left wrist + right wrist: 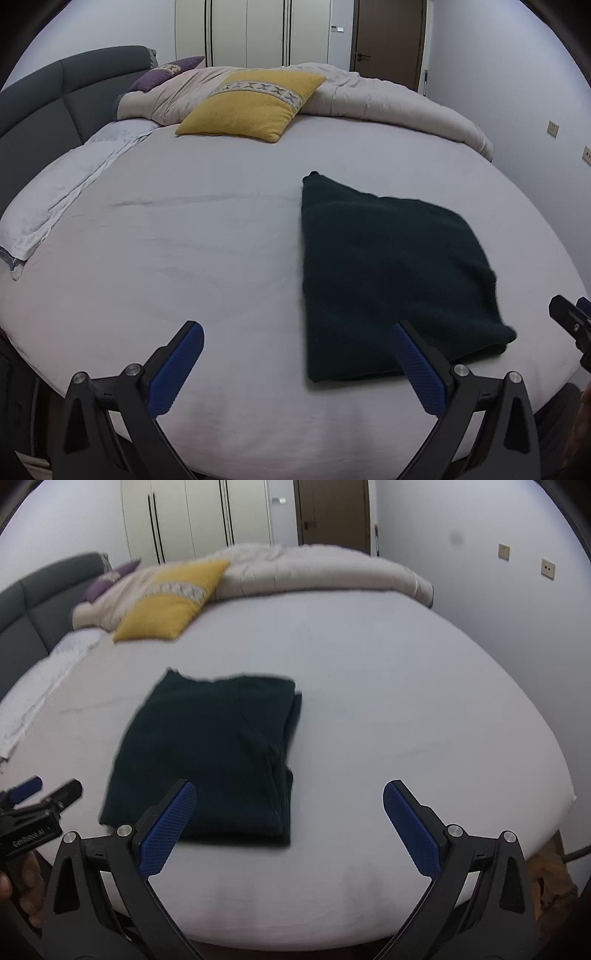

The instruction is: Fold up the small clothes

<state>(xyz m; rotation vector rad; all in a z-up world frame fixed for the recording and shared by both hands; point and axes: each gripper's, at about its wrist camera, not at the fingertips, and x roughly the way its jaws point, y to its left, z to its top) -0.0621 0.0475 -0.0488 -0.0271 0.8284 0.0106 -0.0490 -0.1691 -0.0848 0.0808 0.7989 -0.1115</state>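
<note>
Left wrist view: both claws gape empty near folded dark garment; yellow pillow beyond.

A dark folded knit garment lies flat on the pale sheet of the bed, toward its near edge. The left gripper hangs above that edge, its right finger over the garment's near left corner; the right gripper hangs just right of the garment, its left finger over the near edge. Behind, a yellow square cushion leans on a bunched beige duvet along the far side. A grey padded headboard stands left, a white towel before it.
</note>
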